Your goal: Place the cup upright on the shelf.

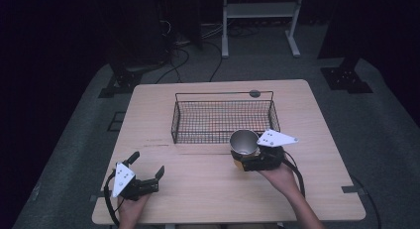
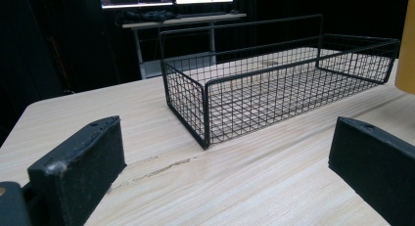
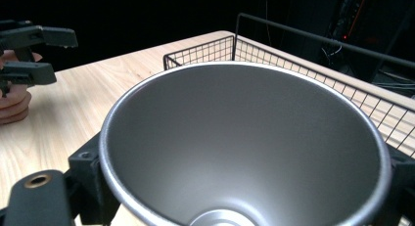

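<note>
Nearest the person, at about seven o'clock on the wooden table (image 1: 208,189), the left gripper (image 1: 147,166) rests on the tabletop with its jaws spread wide and nothing between them; in the left gripper view the two black pads stand well apart with bare wood between. It seems to have no part in the work for now. At about five o'clock from the table's middle, the right gripper (image 1: 247,157) is clamped on a metal cup (image 1: 244,141), upright and mouth up, its jaws pressing the cup's wall from either side, as the right gripper view shows, where the cup's grey interior (image 3: 244,147) opens just beyond the camera. Whether the cup rests on the table or is slightly lifted cannot be told. The cup is just in front of the near wall of the black wire basket (image 1: 224,121), still outside it, near the basket's right front corner. The basket sits at about twelve o'clock, beyond the table's middle, and looks empty. Judging from this, the grasp is done and the cup is brought up to the basket; what is left is to lift it over the near wall, set it down on the mesh floor, and let go.
</note>
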